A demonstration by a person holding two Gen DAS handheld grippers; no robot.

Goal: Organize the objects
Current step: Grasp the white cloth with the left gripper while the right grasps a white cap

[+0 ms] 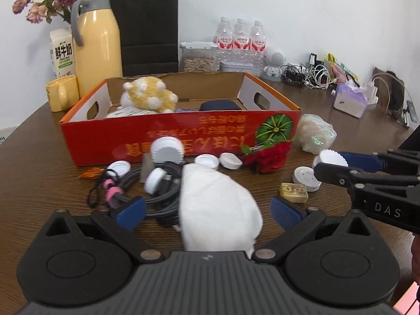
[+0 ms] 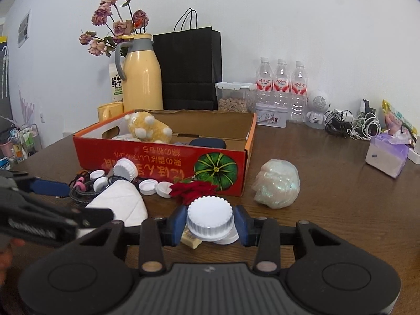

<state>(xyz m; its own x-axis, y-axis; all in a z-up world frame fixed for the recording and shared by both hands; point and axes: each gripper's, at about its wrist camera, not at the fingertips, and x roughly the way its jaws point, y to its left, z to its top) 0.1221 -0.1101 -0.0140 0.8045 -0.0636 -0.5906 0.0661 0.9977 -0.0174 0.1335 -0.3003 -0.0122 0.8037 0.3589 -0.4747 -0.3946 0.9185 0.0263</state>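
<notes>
A red cardboard box (image 1: 162, 136) stands on the brown table and holds a yellow plush toy (image 1: 149, 94) and a dark case (image 1: 219, 105). In front of it lie white bottle caps (image 1: 168, 149), coiled cables (image 1: 157, 183), a white face mask (image 1: 218, 204) and a red fabric flower (image 1: 267, 157). My left gripper (image 1: 207, 211) is open, its blue pads either side of the mask. My right gripper (image 2: 210, 220) is shut on a ribbed white cap (image 2: 210, 218), held just above the table; it also shows in the left wrist view (image 1: 330, 158).
A round white disc (image 1: 305, 177) and a small yellow packet (image 1: 293, 191) lie near the right gripper. A crumpled plastic bag (image 2: 277, 183) sits right of the box. Behind stand a yellow flask (image 1: 97, 36), a mug (image 1: 61, 93), a black bag (image 1: 148, 26), water bottles (image 1: 241, 36), chargers and a tissue box (image 1: 349, 102).
</notes>
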